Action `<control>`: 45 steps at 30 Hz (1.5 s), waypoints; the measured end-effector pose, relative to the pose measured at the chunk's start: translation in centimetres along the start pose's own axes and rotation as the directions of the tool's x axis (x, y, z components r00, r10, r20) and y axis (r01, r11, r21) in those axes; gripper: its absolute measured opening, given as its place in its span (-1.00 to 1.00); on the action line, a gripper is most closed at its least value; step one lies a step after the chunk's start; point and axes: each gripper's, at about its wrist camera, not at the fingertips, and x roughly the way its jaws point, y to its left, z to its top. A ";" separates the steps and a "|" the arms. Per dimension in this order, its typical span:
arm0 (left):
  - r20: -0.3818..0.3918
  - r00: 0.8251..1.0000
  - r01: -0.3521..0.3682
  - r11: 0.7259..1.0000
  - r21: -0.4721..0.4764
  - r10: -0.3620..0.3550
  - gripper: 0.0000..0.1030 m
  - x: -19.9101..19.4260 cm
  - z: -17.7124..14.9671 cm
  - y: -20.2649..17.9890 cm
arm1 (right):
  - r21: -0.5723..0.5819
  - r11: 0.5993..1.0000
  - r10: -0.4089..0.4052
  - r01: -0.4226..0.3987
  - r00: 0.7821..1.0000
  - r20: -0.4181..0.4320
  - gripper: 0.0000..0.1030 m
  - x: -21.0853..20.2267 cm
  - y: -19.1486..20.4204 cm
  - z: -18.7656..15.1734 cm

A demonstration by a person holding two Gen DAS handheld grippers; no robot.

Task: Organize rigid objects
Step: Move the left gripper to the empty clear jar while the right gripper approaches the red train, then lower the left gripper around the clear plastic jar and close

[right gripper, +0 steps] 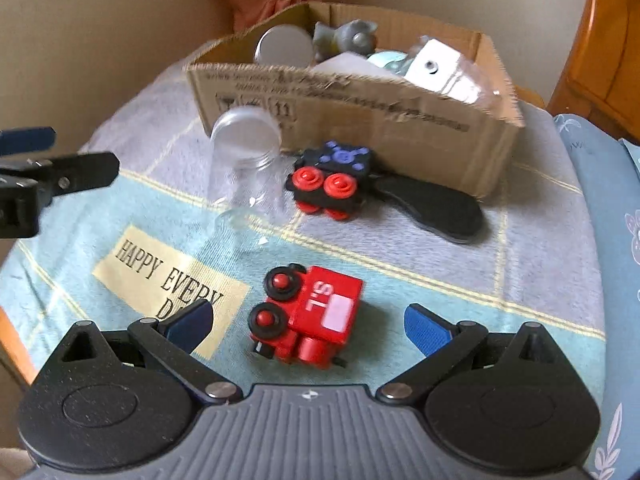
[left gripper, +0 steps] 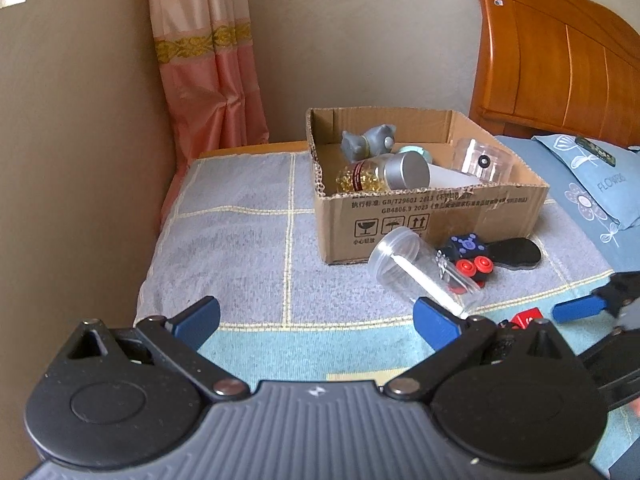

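Left wrist view: left claw (left gripper: 316,316) spread wide, holding nothing, above a checked cloth (left gripper: 240,240) on the tabletop. Cardboard box (left gripper: 432,220) ahead, holding a grey figure (left gripper: 366,140), a capsule bottle (left gripper: 384,172) and a clear jar (left gripper: 482,160). In front of the box: a clear jar on its side (left gripper: 420,268), a black toy train (left gripper: 468,256), a black paddle (left gripper: 516,254). Right wrist view: right claw (right gripper: 308,326) spread wide, empty. Red toy train (right gripper: 308,316) lies on its side between and just ahead of its fingers, long axis running roughly away from the camera. The right claw is the nearer one; likely next into the box.
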 end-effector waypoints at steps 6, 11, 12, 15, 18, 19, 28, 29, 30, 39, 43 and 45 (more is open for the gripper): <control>-0.005 1.000 0.006 1.000 0.014 -0.006 0.98 0.0 -0.3 0.0 | -0.024 0.999 -0.042 0.042 0.999 -0.016 1.00 0.9 -0.3 -0.6; -0.016 0.999 0.037 0.999 0.021 -0.037 0.98 0.7 -0.4 -0.2 | -0.010 0.999 -0.048 0.048 0.999 0.004 1.00 -0.2 -2.9 -2.3; -0.018 0.999 0.050 0.998 0.033 -0.050 0.98 0.8 -0.5 -0.4 | 0.004 0.998 -0.055 0.055 0.998 0.005 1.00 -0.4 -3.6 -2.5; -0.034 0.994 0.107 0.991 0.078 -0.105 0.98 1.5 -0.9 -1.2 | 0.036 0.997 -0.071 0.071 0.997 0.023 1.00 -0.7 -5.4 -3.0; -0.075 0.986 0.153 0.983 0.103 -0.146 0.98 2.5 -1.3 -1.6 | 0.016 0.998 -0.064 0.063 0.996 0.069 1.00 -1.0 -5.8 -4.0; -0.083 0.984 0.168 0.980 0.111 -0.159 0.98 2.7 -1.5 -1.7 | 0.011 0.998 -0.062 0.062 0.995 0.080 1.00 -1.1 -5.8 -4.3; -0.152 0.946 0.318 0.909 0.269 -0.286 0.98 5.7 -1.3 -3.0 | -0.015 0.999 -0.047 0.049 0.993 0.108 1.00 -1.3 -5.7 -4.7; -0.166 0.944 0.324 0.899 0.294 -0.286 0.98 6.2 -1.3 -3.2 | -0.015 0.999 -0.047 0.049 0.993 0.113 1.00 -1.2 -5.7 -4.7; -0.179 0.943 0.327 0.889 0.322 -0.282 0.98 6.7 -1.4 -3.5 | -0.014 0.999 -0.047 0.049 0.992 0.115 1.00 -1.2 -5.7 -4.8; -0.192 0.912 0.408 0.846 0.343 -0.362 0.99 9.3 -0.6 -3.3 | -0.017 0.999 -0.044 0.047 0.991 0.130 1.00 -1.3 -5.7 -5.0; -0.192 0.903 0.429 0.822 0.375 -0.384 0.99 10.1 0.1 -3.6 | -0.016 0.999 -0.044 0.047 0.991 0.127 1.00 -1.3 -5.7 -5.0; -0.184 0.903 0.429 0.807 0.406 -0.388 0.99 10.5 0.4 -4.0 | -0.016 0.999 -0.044 0.046 0.990 0.131 1.00 -1.3 -5.7 -5.0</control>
